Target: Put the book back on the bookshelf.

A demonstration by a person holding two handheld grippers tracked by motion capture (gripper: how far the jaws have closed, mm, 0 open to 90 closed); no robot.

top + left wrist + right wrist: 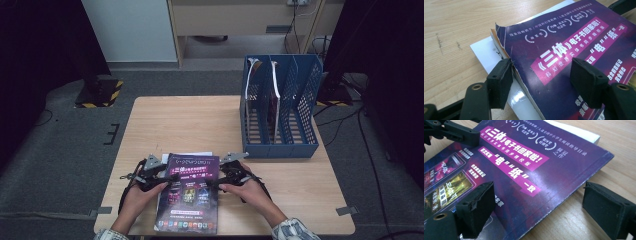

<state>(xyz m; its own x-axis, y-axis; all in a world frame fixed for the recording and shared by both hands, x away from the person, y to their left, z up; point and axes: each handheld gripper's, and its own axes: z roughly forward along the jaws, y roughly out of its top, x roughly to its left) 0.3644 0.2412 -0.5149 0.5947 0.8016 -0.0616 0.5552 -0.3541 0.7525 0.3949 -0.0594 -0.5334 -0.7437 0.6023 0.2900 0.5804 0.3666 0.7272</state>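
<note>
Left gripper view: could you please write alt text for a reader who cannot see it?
A purple magazine with white Chinese lettering lies on a wooden table, stacked over white booklets. The left gripper straddles its torn edge, one black jaw beside it, the other over the cover.

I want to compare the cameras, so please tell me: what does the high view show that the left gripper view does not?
High view alone: the blue plastic file rack at the table's far right, holding upright magazines, and the person's two hands. Left gripper view alone: the torn corner of the purple glossy-covered magazine and the white book lying under it. Both: the purple magazine, the light wooden table and the left hand-held gripper, its jaws straddling the magazine's edge.
</note>
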